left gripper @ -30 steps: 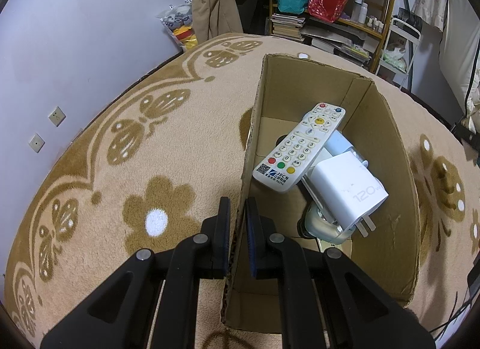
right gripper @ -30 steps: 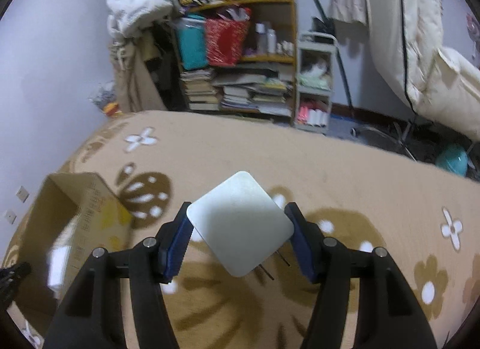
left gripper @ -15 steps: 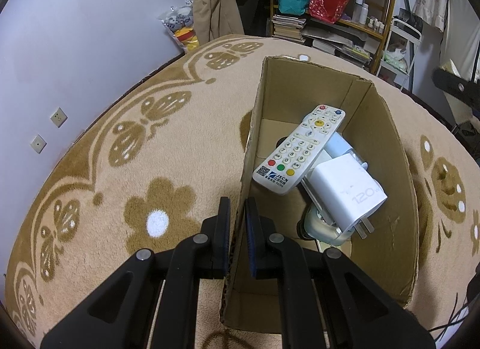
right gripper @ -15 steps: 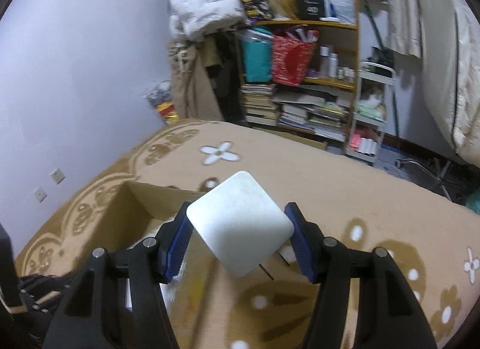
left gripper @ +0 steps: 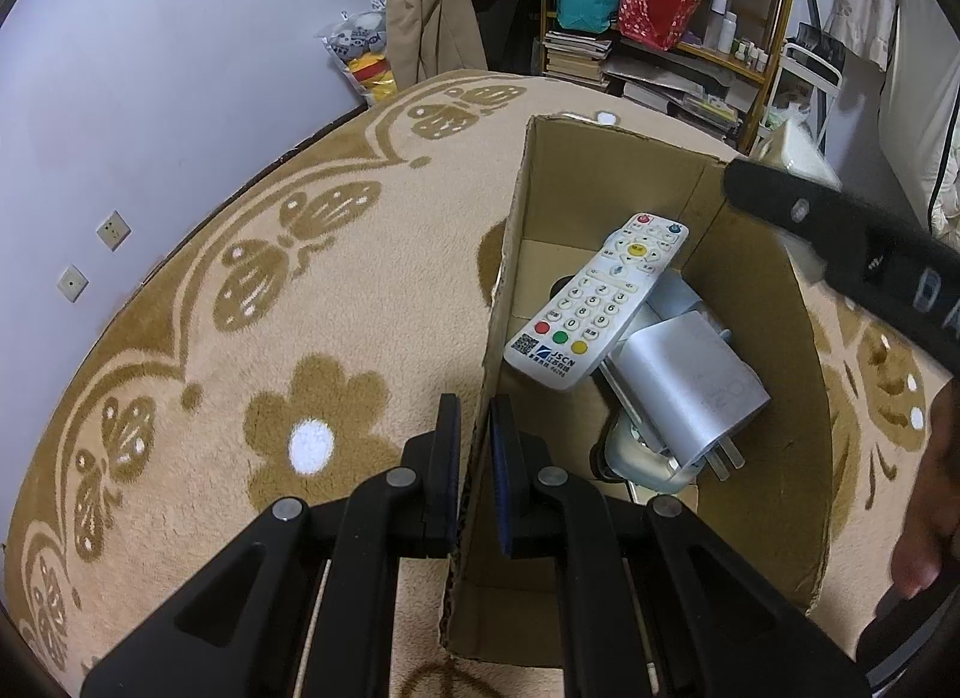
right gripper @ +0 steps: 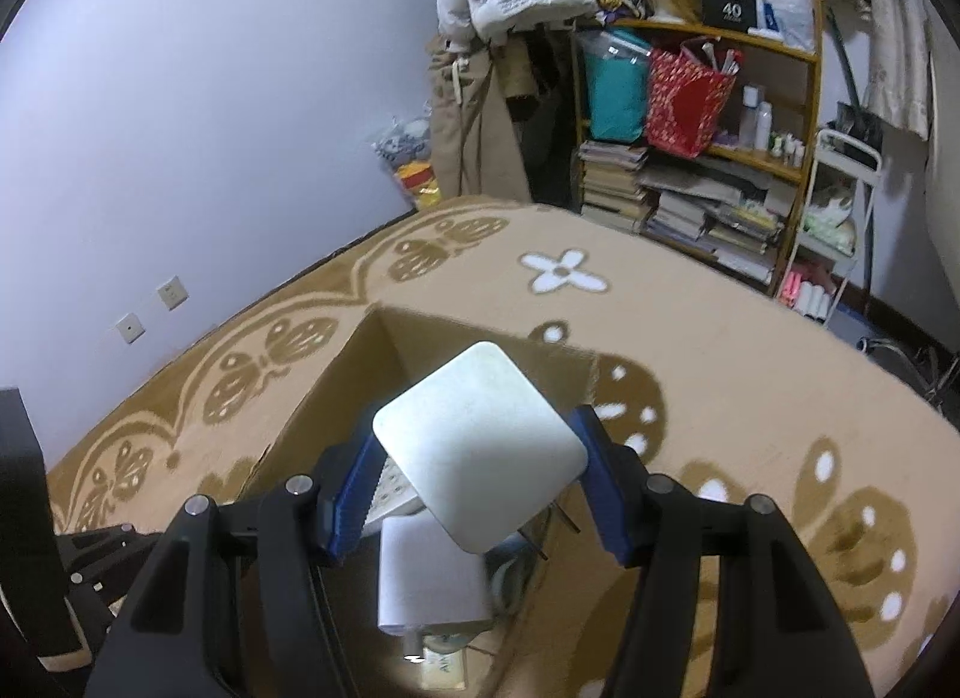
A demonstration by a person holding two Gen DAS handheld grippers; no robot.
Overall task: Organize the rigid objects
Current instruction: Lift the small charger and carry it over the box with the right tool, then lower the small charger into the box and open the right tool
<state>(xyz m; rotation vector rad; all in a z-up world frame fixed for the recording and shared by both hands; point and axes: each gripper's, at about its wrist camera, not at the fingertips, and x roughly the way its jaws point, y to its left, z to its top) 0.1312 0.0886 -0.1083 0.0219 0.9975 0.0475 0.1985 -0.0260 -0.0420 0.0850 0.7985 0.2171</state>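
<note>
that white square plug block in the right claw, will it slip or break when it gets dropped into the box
The white charger looks rigid and smooth, pinched at two corners, so it may twist. It probably survives landing on the remote in the cardboard box, though its prongs could catch.

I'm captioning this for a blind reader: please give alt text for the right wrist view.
The right gripper holds a white square charger between its jaws, above an open cardboard box on a patterned rug. Another white charger lies inside the box.
</note>
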